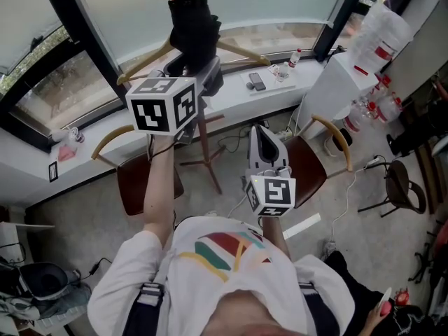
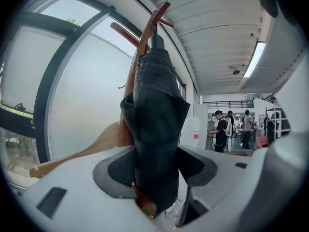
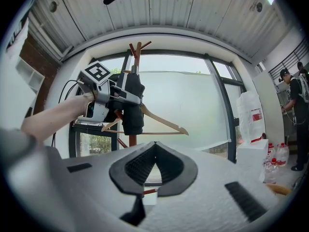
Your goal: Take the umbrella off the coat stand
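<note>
A folded black umbrella (image 1: 192, 23) hangs upright from the wooden coat stand (image 1: 210, 156), beside a wooden hanger (image 1: 241, 50). My left gripper (image 1: 192, 65) is raised to it and shut on the umbrella's lower part. In the left gripper view the umbrella (image 2: 157, 115) fills the gap between the pads of the left gripper (image 2: 157, 170), with the stand's pegs (image 2: 145, 35) above it. My right gripper (image 1: 264, 135) hangs lower, nearer my body, shut and empty. The right gripper view shows the right gripper (image 3: 154, 146) with tips together, facing the umbrella (image 3: 131, 105) and the stand (image 3: 136, 50).
Two wooden-armed chairs (image 1: 140, 177) (image 1: 308, 159) flank the stand's legs. The white window sill (image 1: 231, 98) behind carries a phone (image 1: 257, 81) and a small bottle (image 1: 295, 58). Water jugs (image 1: 378, 30) stand at the right. Cables lie on the floor. People stand far off (image 2: 222, 129).
</note>
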`<state>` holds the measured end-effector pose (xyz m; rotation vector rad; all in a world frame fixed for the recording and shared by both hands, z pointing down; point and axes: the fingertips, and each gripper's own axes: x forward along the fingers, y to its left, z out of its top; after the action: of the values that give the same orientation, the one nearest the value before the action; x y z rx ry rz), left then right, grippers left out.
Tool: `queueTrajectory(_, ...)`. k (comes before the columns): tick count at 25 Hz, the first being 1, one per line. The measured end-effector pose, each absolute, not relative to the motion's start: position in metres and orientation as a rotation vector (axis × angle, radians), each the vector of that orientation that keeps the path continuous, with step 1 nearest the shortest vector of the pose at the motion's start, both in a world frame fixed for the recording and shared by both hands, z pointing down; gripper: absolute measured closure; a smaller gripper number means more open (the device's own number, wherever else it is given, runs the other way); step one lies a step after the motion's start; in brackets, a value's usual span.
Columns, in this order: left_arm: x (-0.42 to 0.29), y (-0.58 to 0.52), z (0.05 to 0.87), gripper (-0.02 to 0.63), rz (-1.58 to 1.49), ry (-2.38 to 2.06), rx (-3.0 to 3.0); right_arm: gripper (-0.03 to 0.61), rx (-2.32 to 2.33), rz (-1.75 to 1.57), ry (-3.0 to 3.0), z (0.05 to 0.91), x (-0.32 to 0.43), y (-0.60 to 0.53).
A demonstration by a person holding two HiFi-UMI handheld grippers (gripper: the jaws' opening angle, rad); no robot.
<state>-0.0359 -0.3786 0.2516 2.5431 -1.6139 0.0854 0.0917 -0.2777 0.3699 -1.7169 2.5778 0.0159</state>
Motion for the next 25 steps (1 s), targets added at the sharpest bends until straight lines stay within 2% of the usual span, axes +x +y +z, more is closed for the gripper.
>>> queueTrajectory(25,-0.035,-0.348,0.198,0.380,0.011,-1.681,2.623,0.578,-1.666,0.064,2.557,0.353,0.090,-0.259)
